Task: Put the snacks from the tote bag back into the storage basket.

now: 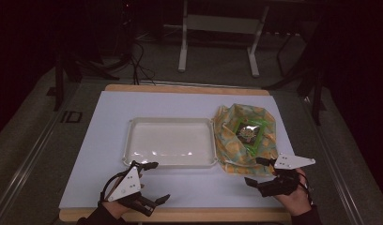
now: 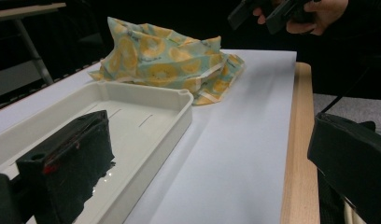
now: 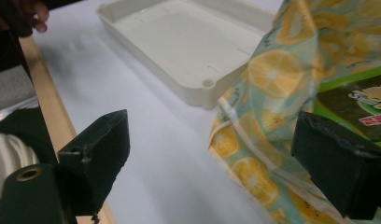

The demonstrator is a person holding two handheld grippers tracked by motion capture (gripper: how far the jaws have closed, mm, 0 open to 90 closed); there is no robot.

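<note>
Here the lemon-print cloth bundle [image 1: 246, 136] sits right of centre, just above the right claw [image 1: 259, 171], wide open, empty; left claw [image 1: 152, 182], also open, lies farther off.

No legible text; blurred print on the green packet [image 3: 366, 100].

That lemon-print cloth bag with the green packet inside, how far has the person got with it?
Barely begun, by the look of it. The cloth bag lies open on the white mat, so the green packet shows inside. The white tray beside it holds nothing. In hand: the right tool hovers open at the bag's near edge; the left tool waits open beside the tray. Probably left: moving the packet out.
</note>
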